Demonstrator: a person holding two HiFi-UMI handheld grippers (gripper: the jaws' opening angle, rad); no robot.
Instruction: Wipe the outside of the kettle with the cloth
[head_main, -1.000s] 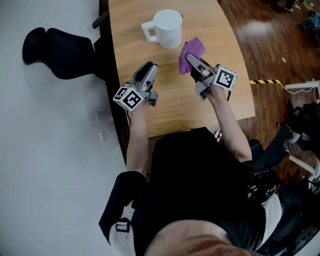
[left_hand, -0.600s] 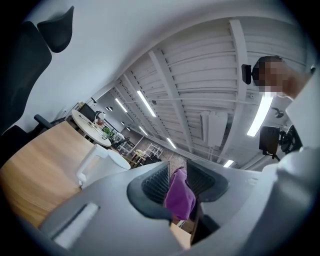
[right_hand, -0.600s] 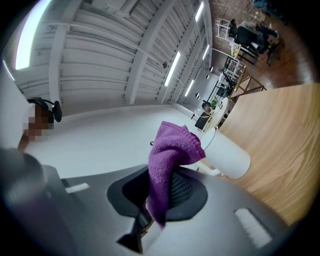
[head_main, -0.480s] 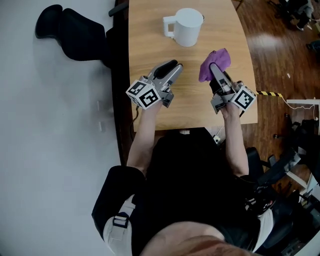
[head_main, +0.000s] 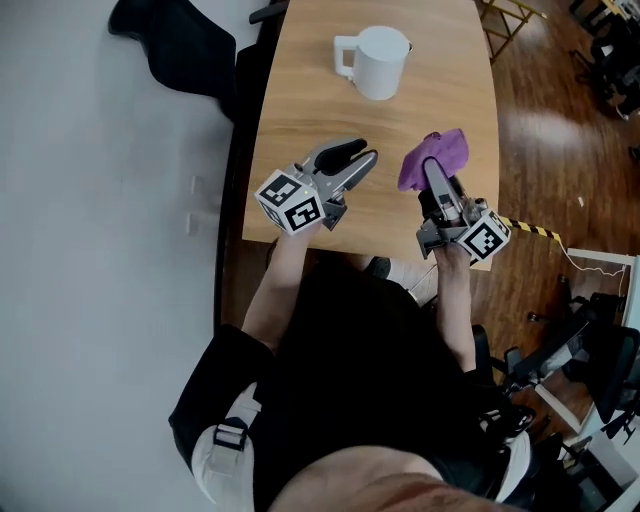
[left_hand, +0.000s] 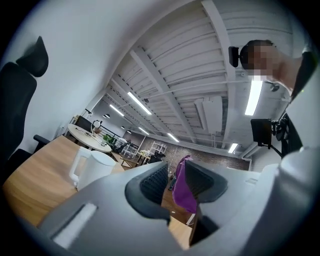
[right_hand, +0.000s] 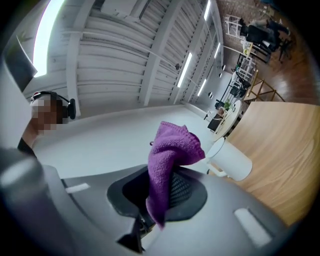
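Kettle (head_main: 382, 62), white, stands at the far end of the wooden table (head_main: 300, 110) in the head view, well apart from the left gripper (head_main: 362, 153) and the right gripper (head_main: 432, 172). The left gripper view shows its jaws apart and empty, having just been closing. The right gripper view shows its jaws pinching the purple cloth (right_hand: 172, 147).

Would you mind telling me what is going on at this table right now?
A person holds a gripper in each hand over the near end of the table. The right gripper is shut on a purple cloth. The left gripper is open and empty, though its jaws have just been closing. The white kettle stands untouched farther up; wiping has not started.
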